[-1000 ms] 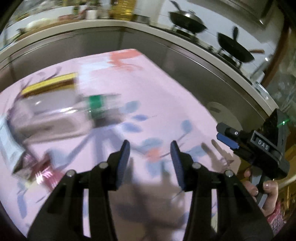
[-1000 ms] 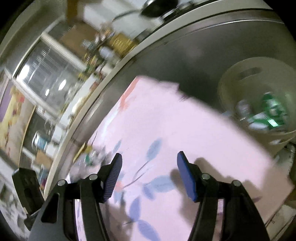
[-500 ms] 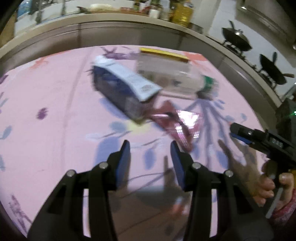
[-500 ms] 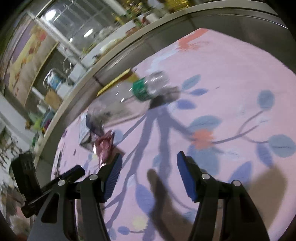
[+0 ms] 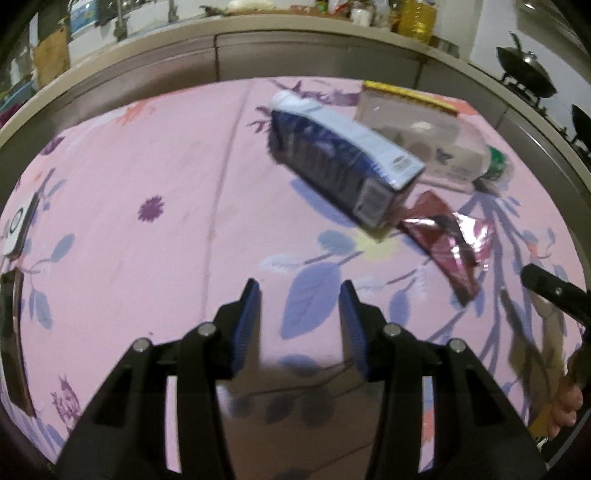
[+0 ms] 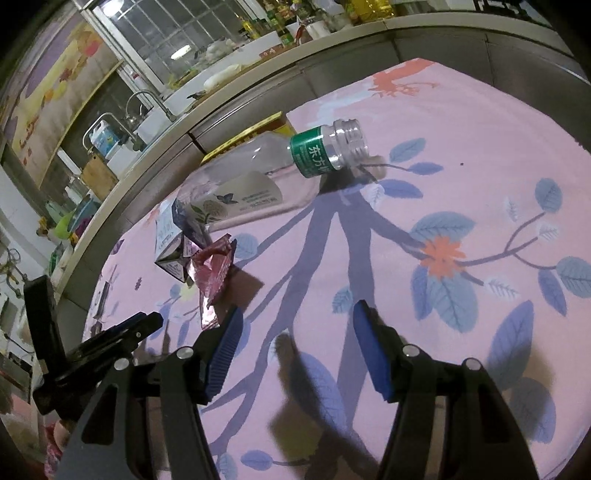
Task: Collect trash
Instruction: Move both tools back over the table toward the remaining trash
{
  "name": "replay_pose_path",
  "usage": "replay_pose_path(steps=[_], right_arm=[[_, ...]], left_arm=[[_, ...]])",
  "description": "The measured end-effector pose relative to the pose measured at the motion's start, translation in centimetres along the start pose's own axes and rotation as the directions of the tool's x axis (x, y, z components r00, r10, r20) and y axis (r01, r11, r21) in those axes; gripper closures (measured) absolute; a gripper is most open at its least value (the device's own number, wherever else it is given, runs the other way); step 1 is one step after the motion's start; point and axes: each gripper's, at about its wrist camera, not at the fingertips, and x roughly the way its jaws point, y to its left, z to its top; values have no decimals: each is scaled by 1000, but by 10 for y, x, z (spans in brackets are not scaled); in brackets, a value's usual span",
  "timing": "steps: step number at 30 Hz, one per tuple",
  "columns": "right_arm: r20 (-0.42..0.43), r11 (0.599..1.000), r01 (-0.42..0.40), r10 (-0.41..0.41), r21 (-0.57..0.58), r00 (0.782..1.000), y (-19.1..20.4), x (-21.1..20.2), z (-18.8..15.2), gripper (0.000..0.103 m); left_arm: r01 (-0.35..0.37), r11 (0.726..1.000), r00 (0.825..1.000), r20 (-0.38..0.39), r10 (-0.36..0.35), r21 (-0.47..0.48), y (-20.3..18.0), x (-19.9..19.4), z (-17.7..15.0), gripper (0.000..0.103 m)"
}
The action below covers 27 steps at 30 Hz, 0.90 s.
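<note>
Pink flowered cloth [image 5: 147, 177] covers the table, and the trash sits together on it: a blue carton [image 5: 340, 166], a clear bottle [image 6: 266, 173] lying just behind the carton, and a shiny red wrapper [image 5: 447, 236] touching the carton's near end. Both claws, left [image 5: 298, 317] and right [image 6: 295, 343], hang spread wide and empty, near the carton but not touching it. I think they are picking a piece to grab, so one must reach in and squeeze.

A tabletop [image 5: 129, 206] covered in pink cloth printed with blue leaves and orange flowers stands in a dim kitchen. A pale counter [image 5: 258, 27] over grey-brown cabinet fronts [image 6: 424, 55] curves behind it, crowded with bottles and jars. A sink tap [image 6: 142, 101] rises near a gridded window [image 6: 192, 33] reflecting lamps. Dark woks [image 5: 524, 70] sit on a stove by a white wall. A yellow-and-purple picture [image 6: 55, 85] hangs beside the window.
</note>
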Motion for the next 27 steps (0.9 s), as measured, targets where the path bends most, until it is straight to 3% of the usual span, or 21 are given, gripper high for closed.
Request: replay_pose_path(steps=[17, 27], right_arm=[[23, 999, -33, 33, 16, 999, -7, -3, -2, 43], [38, 997, -68, 66, 44, 997, -12, -5, -4, 43]], left_arm=[[-46, 999, 999, 9, 46, 26, -5, -1, -3, 58], [-51, 998, 999, 12, 50, 42, -6, 1, -4, 52]])
